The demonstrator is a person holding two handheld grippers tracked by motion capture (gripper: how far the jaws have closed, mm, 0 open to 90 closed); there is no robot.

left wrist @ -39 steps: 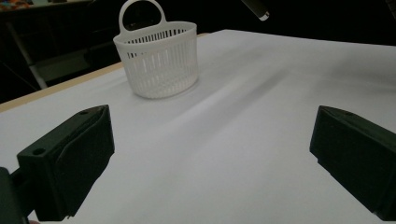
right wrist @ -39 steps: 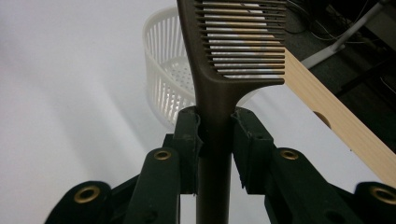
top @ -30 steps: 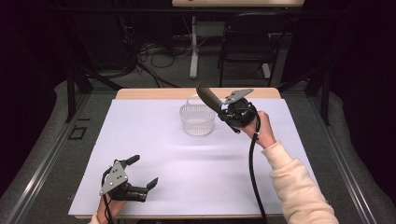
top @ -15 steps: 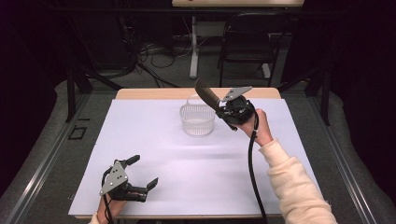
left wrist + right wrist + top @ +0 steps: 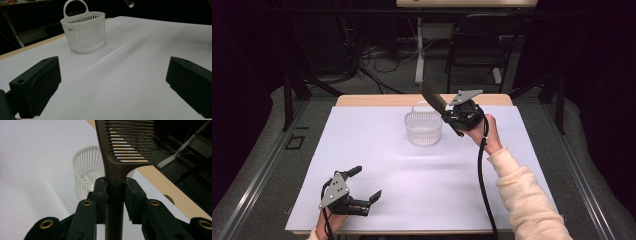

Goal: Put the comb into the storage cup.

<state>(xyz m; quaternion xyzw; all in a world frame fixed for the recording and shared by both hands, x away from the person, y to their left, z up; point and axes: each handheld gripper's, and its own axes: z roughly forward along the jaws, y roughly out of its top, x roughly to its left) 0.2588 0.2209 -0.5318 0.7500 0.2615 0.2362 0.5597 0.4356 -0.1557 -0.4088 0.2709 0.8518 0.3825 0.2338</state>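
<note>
Right gripper view: we clamp our right gripper [image 5: 115, 195] on a smooth brown comb [image 5: 125, 147]; slotted white basket [image 5: 87, 170] beyond. Left gripper [image 5: 112, 82] gapes, holding nothing.

The right gripper [image 5: 451, 112] is raised on an outstretched, cream-sleeved arm, its black jaws clamped together. The left gripper [image 5: 362, 187] rests low, jaws spread wide.

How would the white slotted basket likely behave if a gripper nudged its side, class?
The basket looks like thin slotted plastic, so probably light and apt to slide on the smooth white table cover. Its tall walls and narrower base suggest it might tip.
</note>
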